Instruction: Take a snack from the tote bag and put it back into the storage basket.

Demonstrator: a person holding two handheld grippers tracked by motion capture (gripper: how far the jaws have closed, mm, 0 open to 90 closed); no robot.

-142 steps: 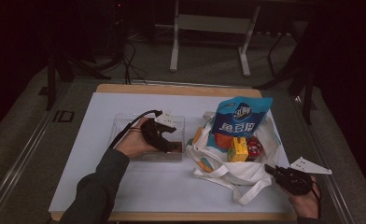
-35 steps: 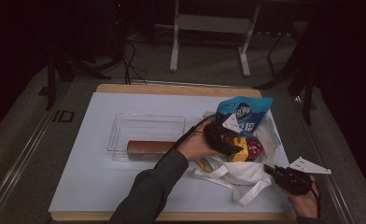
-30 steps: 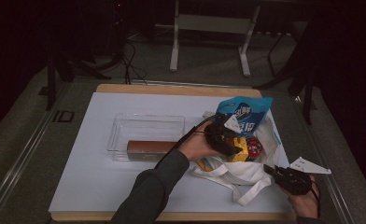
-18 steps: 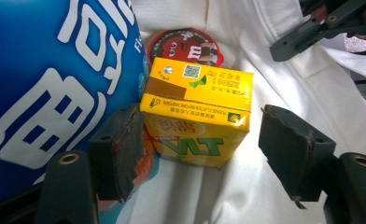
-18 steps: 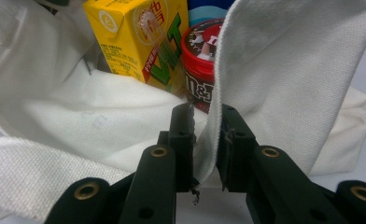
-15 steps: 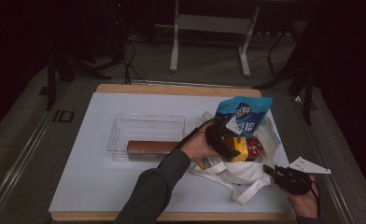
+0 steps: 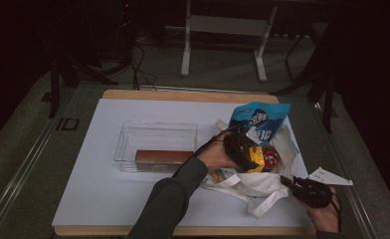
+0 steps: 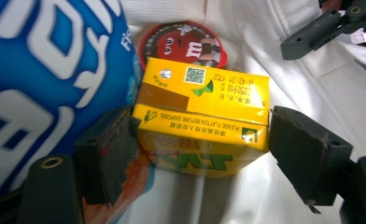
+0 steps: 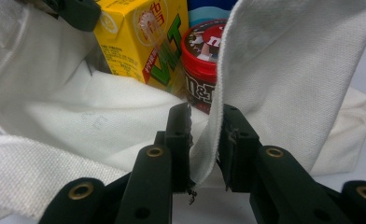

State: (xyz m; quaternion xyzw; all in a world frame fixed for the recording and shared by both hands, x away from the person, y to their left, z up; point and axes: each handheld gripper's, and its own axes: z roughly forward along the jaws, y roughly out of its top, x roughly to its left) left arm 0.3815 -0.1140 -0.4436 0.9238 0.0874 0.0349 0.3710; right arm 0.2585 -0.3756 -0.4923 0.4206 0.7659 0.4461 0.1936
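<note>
Two grippers at the white cloth tote bag (image 7: 252,181), which lies open on the tabletop (image 7: 108,199). Yellow drink carton (image 8: 204,123) sits inside the bag mouth, between the blue snack pouch (image 8: 45,70) and the red-lidded candy tub (image 8: 183,42), touching both as far as can be seen.

Left gripper (image 8: 202,144): jaws have just been opening and now straddle the carton's short sides; one pad looks to brush the carton's edge, the other stands clear. Not gripping.

Right gripper (image 9: 204,140): nearly closed, pinching the bag's rim cloth, holding the mouth open.

Handling, by judgement: carton is a small rigid box, likely full and moderately heavy for its size; waxy faces may slip, walls dent under hard squeeze. Best hold is across the two narrow side panels, mid-height, clear of the folded top seam. Bag cloth is limp and will sag if let go.
</note>
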